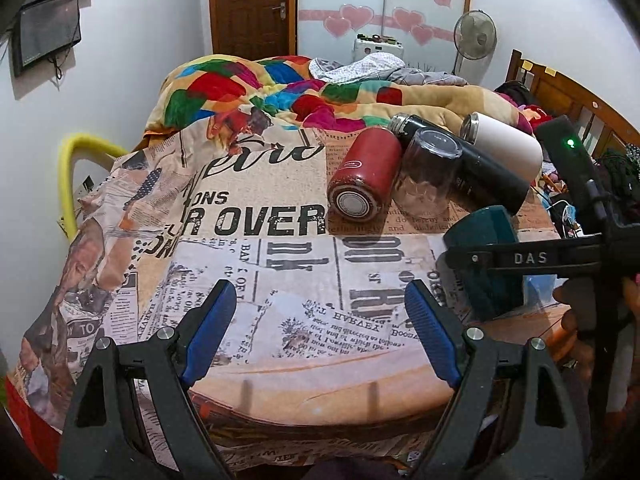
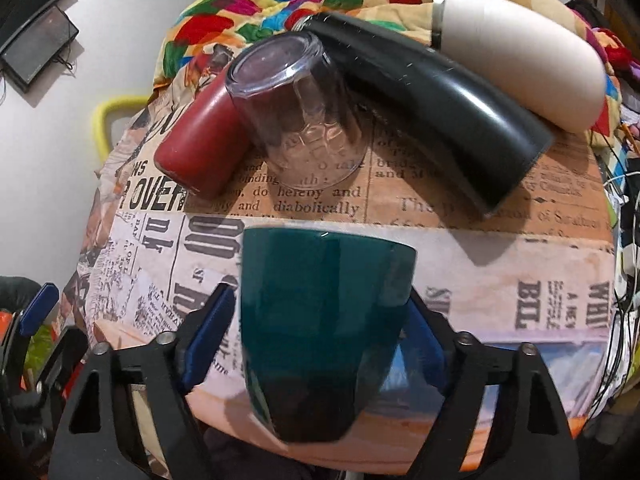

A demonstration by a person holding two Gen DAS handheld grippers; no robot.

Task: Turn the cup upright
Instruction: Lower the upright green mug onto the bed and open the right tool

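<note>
the right gripper [image 2: 320, 320] clamps the glossy teal ceramic cup [image 2: 324, 312], seemingly lifted mid-flip, not yet set upright; the left gripper [image 1: 316, 320] gapes empty.

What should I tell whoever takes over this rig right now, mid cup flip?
Right gripper: shut on the teal cup, held above the newspaper-print cloth, wider end away from the camera.
Left gripper: open, empty, over the cloth.
Behind: a clear glass standing upside down among the red, black and white bottles, all lying down.
Done: cup gripped and lifted. Left: finish turning it, set it upright, release.
</note>
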